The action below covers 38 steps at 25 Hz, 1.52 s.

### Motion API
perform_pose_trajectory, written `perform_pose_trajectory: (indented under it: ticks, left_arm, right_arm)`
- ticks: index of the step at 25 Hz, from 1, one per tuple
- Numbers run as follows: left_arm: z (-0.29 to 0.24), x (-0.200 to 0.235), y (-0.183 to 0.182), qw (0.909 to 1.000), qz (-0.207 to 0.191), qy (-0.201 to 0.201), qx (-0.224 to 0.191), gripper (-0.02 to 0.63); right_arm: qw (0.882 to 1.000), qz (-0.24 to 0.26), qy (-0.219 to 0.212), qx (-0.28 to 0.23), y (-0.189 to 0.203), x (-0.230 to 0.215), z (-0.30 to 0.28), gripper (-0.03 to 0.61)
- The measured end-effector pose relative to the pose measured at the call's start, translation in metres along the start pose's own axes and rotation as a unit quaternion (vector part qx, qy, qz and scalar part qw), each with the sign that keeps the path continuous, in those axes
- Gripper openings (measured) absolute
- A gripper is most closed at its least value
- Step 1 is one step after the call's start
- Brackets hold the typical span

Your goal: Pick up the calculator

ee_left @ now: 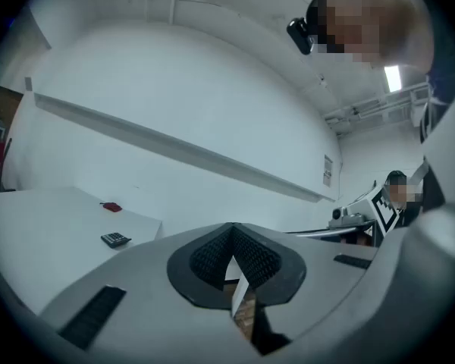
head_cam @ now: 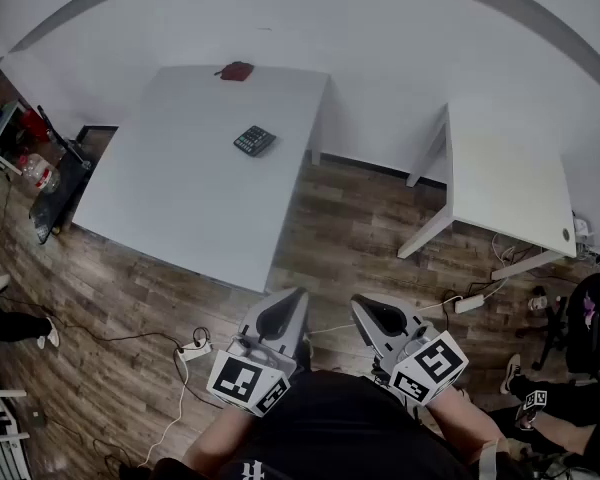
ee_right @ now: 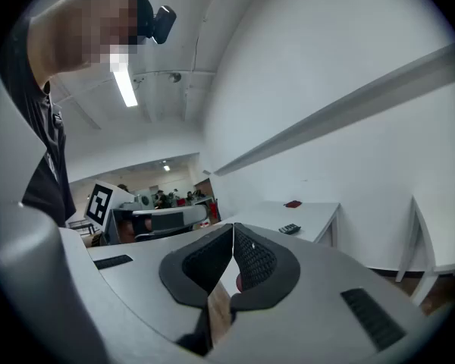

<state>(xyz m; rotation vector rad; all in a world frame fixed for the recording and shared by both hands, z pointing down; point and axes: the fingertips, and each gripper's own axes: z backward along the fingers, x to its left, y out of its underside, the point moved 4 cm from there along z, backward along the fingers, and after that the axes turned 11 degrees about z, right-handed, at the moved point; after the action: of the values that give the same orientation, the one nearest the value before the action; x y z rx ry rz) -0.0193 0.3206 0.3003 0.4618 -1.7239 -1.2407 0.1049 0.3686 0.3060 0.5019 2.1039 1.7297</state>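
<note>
The calculator [head_cam: 254, 140] is small and dark and lies flat on the far half of a white table [head_cam: 170, 198]. It shows tiny in the left gripper view [ee_left: 115, 240] and the right gripper view [ee_right: 290, 229]. My left gripper [head_cam: 277, 318] [ee_left: 231, 243] and right gripper [head_cam: 380, 320] [ee_right: 233, 237] are held close to my body, above the wooden floor and well short of the table. Both have their jaws shut with nothing between them.
A red object [head_cam: 235, 71] lies near the table's far edge. A second white table [head_cam: 510, 183] stands to the right. Power strips [head_cam: 193, 348] and cables lie on the floor. A dark shelf [head_cam: 50, 178] stands at the left, a chair [head_cam: 580, 328] at the right.
</note>
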Motion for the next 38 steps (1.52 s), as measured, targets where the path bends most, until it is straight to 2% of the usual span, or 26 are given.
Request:
perform_pose_trajectory:
  ticks: [13,20,24,31,38]
  left_arm:
    - [-0.026,0.117,-0.062,0.9999,-0.006,0.008,0.002,0.005]
    - [-0.040,0.147,-0.074,1.0000,-0.001,-0.008,0.000,0.005]
    - [-0.051,0.167,-0.077,0.9997,0.008,-0.023,0.000,0.005]
    - [-0.120,0.219,-0.083,0.9980,0.031,-0.055,-0.001,0.005]
    - [-0.154,0.265,-0.083,0.9932,0.067,-0.095,0.003,0.005]
  right_arm:
    - [0.999,0.038,-0.018,0.019,-0.025,-0.017,-0.150,0.014]
    - [0.997,0.061,-0.026,0.031,-0.027,-0.036,-0.196,0.014]
    - [0.994,0.091,-0.036,0.046,-0.019,-0.056,-0.233,0.014]
    - [0.980,0.181,-0.051,0.069,0.009,-0.146,-0.320,0.014]
    - [0.954,0.268,-0.088,0.103,0.052,-0.201,-0.396,0.014]
